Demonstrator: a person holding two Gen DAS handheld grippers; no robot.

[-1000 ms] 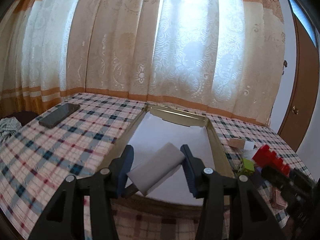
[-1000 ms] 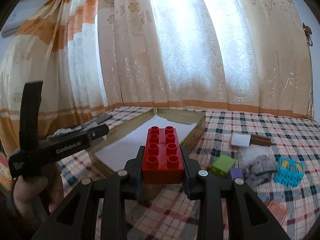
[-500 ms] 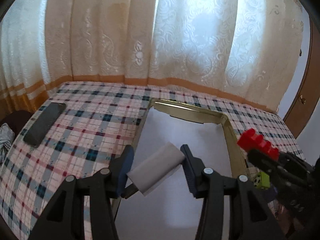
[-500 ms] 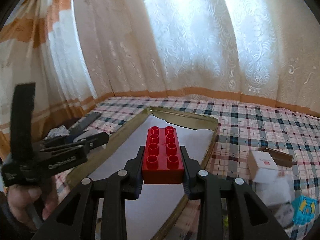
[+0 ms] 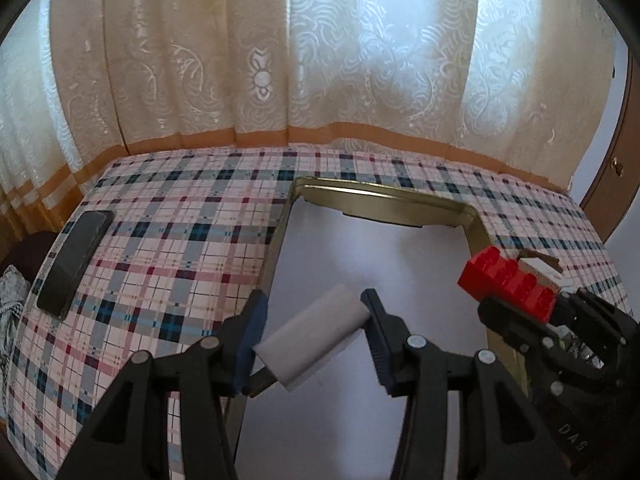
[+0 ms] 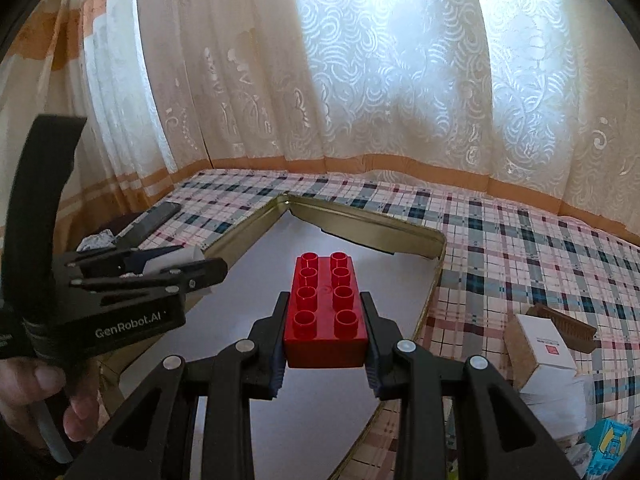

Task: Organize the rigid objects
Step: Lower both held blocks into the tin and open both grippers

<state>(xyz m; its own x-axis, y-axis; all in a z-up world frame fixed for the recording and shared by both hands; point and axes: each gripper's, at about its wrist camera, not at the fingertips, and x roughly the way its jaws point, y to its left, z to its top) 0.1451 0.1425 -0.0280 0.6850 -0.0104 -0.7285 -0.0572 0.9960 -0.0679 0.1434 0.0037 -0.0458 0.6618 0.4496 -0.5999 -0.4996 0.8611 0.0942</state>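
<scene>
plaid-clothed table under lace curtains, gold-rimmed tray [image 6: 434, 246] with a white floor at centre. red duplo brick [image 6: 326, 310], studs up, long axis pointing away along the fingers, clamped in the right gripper [image 6: 326, 344] over the tray's near half. left gripper [image 5: 314, 338], part closed, pinches a white foam block [image 5: 312, 332] askew above the tray's left edge. both hover over the tray; release looks next. left gripper's body reads "genrobot.ai".

Legible text: "GenRobot.AI", white print on the black body of the left gripper [image 6: 188, 266] (right wrist view). Partial letters "DAS" on the right gripper [image 5: 516, 304] body, left wrist view, cut off. Small red print on the white box [image 6: 548, 350]: too small to read.
</scene>
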